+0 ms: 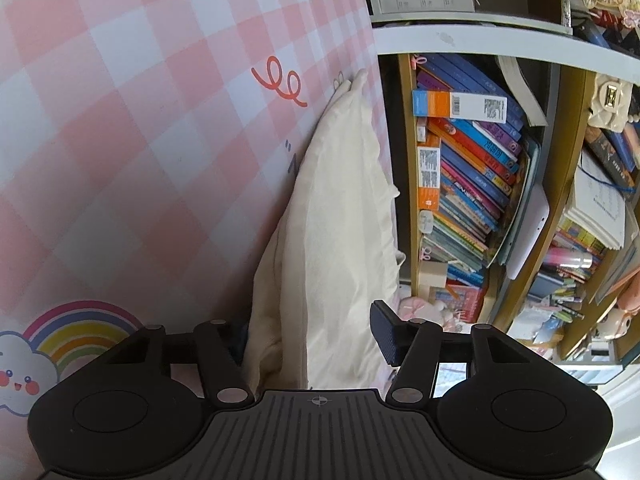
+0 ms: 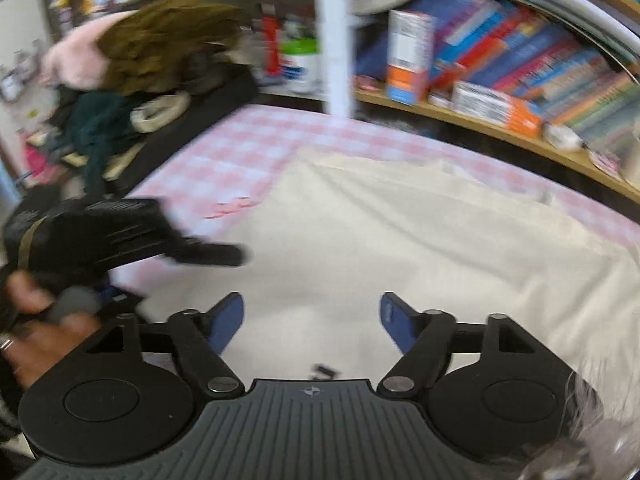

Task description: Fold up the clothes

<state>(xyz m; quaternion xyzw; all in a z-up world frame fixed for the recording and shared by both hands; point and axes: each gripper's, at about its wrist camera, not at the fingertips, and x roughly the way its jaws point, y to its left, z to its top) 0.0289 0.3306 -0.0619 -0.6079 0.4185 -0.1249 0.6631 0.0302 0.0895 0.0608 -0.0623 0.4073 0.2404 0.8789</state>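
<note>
1. Cream fabric (image 2: pixel 400 248), a garment we cannot name more closely, lies spread over the pink-and-white checked surface (image 2: pixel 240 152) and fills the middle of the right wrist view; in the left wrist view it runs as a narrow, partly doubled strip (image 1: pixel 340 220) up the centre of the frame.

2. Our right gripper (image 2: pixel 312 320) hovers over the cloth with its jaws released and wide, nothing between them. Our left gripper (image 1: pixel 308 344) is spread too, with cloth lying in the gap; we cannot tell whether any of it is pinched.

3. Risk, as we judge it: the right wrist view is blurred, so a quick close here could catch one layer only or miss the hem, leaving a skewed fold. The left gripper (image 2: pixel 132 232) sits close at the left of that frame, where the two tools could knock together.

4. Edges: the bookshelf (image 1: pixel 472 184) crowds the cloth's far edge, so a wide swing there could snag books. A heap of dark clothes (image 2: pixel 120 92) occupies the upper left. Bare checked surface at the left of the left wrist view offers the open room.
</note>
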